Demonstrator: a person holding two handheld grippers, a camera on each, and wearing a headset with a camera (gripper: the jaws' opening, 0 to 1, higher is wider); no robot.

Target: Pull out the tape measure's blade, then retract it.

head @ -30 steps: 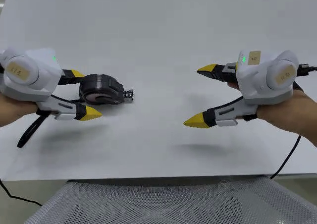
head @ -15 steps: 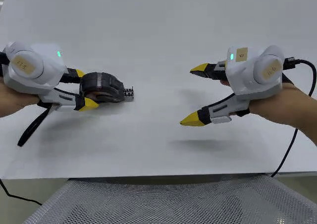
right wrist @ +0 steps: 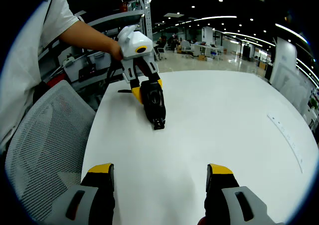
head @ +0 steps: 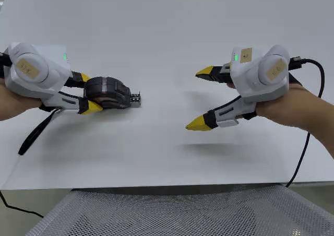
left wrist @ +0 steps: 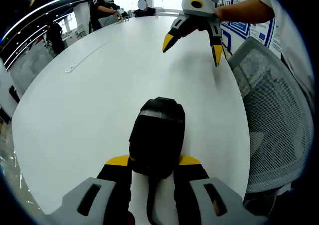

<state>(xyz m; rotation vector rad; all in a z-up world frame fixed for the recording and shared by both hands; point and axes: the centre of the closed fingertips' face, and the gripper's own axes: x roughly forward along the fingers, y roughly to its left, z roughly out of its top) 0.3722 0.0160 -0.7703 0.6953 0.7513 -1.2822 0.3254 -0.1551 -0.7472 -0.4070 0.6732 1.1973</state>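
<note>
A black tape measure [head: 107,93] lies on the white table [head: 167,32] at the left, its metal blade tip [head: 136,97] pointing right. My left gripper [head: 87,92] is shut on the case's rear, a yellow-tipped jaw on each side; in the left gripper view the tape measure [left wrist: 157,135] sits clamped between the jaws of the left gripper [left wrist: 152,161]. My right gripper [head: 201,98] hovers open at the right, well apart from the blade tip, nothing between its fingers. From the right gripper view, the tape measure [right wrist: 153,100] lies ahead beyond the right gripper [right wrist: 159,169].
A black cord [head: 31,137] trails from the left gripper to the table's front edge. A mesh chair [head: 172,212] sits below the front edge. A ruler-like strip [right wrist: 285,135] lies far off on the table.
My left gripper's jaws have closed from wide open onto the tape measure's case. My right gripper has drifted left toward the tape measure, still open.
</note>
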